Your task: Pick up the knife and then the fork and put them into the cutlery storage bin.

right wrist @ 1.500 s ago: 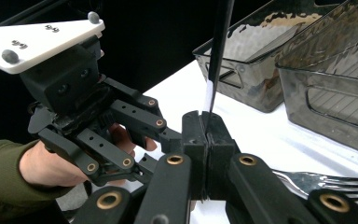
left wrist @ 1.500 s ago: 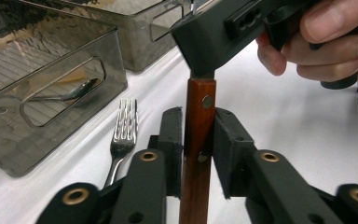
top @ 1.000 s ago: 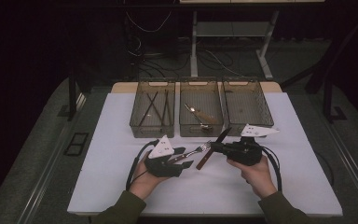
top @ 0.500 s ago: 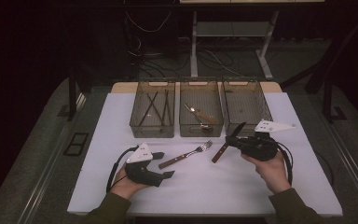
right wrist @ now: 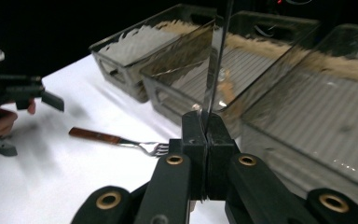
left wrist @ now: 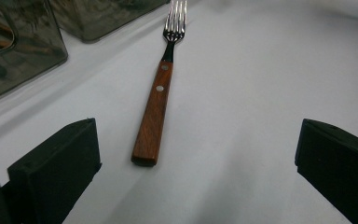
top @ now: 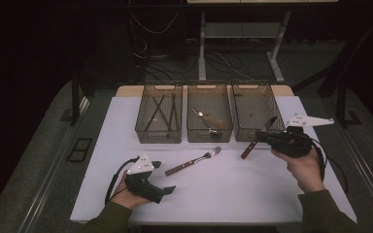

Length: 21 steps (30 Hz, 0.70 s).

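Your knife (top: 258, 137) is pinched by its blade between the pressed-together jaws of the right gripper (top: 267, 137), held in the air at the front of the right-hand bin (top: 253, 112), with the wooden handle hanging down toward the table (top: 233, 189) and the blade tip rising over the rim; in the right gripper view the blade (right wrist: 213, 70) stands edge-on straight up out of the closed pads. You seem to be carrying it that way so it can go into that bin, which looks bare of cutlery. The fork (top: 193, 161) lies flat on the white surface between your hands, tines toward the middle bin (top: 209, 115), which already holds a wooden-handled utensil; the left bin (top: 159, 112) holds several dark sticks. Your left gripper (top: 164, 176) rests low near the table's front edge, and its jaws have just been opening: they now stand spread wide with nothing between them, and the fork's handle (left wrist: 153, 116) lies ahead of them, untouched.
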Motion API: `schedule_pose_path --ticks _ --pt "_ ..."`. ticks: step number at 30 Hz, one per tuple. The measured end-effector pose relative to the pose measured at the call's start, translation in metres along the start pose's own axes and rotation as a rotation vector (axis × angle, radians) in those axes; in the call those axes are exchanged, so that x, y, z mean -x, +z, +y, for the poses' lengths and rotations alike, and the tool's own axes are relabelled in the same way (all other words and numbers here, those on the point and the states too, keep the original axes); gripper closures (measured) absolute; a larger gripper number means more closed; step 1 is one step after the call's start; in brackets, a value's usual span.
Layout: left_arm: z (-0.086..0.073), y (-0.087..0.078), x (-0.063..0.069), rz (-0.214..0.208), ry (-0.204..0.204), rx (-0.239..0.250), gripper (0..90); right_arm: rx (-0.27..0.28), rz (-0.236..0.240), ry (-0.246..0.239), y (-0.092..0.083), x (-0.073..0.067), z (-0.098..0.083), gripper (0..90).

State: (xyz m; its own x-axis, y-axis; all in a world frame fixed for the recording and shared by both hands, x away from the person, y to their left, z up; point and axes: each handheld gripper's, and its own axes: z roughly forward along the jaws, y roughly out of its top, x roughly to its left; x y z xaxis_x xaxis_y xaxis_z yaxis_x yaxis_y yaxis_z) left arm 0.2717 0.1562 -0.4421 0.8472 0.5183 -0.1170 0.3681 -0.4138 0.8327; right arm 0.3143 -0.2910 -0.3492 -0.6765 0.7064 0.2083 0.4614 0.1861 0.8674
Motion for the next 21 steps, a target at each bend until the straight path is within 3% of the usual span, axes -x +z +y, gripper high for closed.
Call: schedule_pose_path --ticks 4,11,21 --pt "0.0 0.001 0.0 0.001 -0.015 -0.015 0.0 0.015 -0.035 0.005 -0.016 0.011 0.012 89.1" --pt "0.001 0.0 0.0 0.002 -0.006 -0.02 0.0 0.045 -0.111 0.008 -0.036 0.031 0.04 89.1" --pt "0.001 -0.001 0.0 -0.002 0.004 -0.013 0.0 0.003 -0.252 0.016 -0.031 0.065 0.067 89.1"
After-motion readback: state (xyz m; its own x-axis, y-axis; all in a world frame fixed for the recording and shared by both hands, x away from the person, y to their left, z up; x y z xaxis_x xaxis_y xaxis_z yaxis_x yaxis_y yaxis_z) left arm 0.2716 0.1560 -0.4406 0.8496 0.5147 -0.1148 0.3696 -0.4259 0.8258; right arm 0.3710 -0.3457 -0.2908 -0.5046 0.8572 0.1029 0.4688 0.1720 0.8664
